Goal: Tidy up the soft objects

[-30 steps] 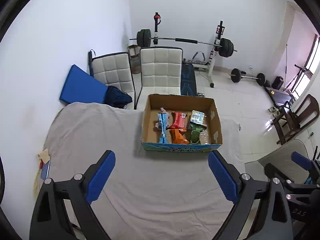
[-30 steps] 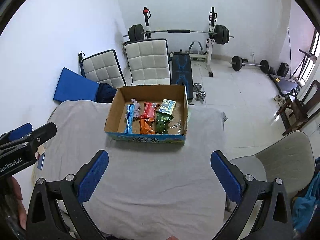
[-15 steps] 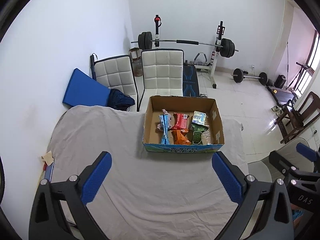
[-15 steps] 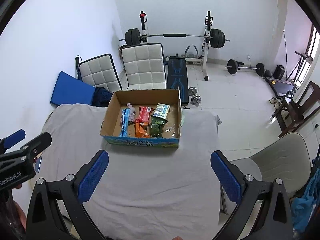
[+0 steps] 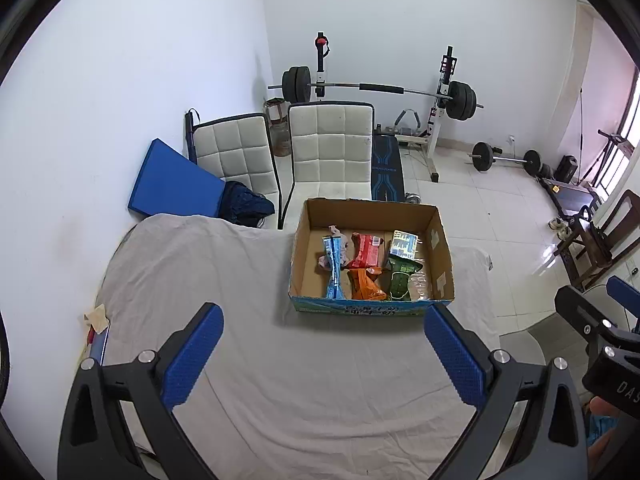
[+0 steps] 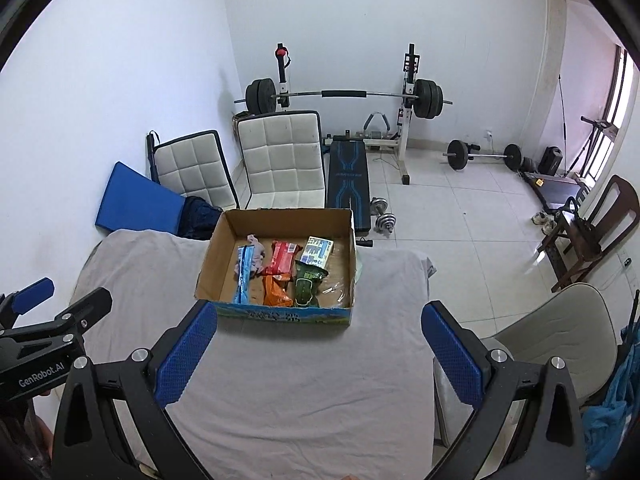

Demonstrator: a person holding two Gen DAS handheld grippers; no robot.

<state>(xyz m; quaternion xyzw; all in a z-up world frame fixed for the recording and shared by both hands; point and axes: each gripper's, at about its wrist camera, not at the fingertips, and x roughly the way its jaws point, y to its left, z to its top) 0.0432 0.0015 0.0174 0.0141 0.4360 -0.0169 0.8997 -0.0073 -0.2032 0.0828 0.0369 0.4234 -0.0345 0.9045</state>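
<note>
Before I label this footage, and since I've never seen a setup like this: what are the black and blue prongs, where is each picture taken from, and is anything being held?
The prongs are the fingers of two tools that a person carries, one per hand. Each picture comes from a camera on one tool, looking along its fingers. The left hand-held gripper and the right hand-held gripper both stand wide open and hold nothing; the left one's jaws have just been opening. Below them is a table under a grey cloth. On it sits an open cardboard box with soft snack packets and other small items inside.
</note>
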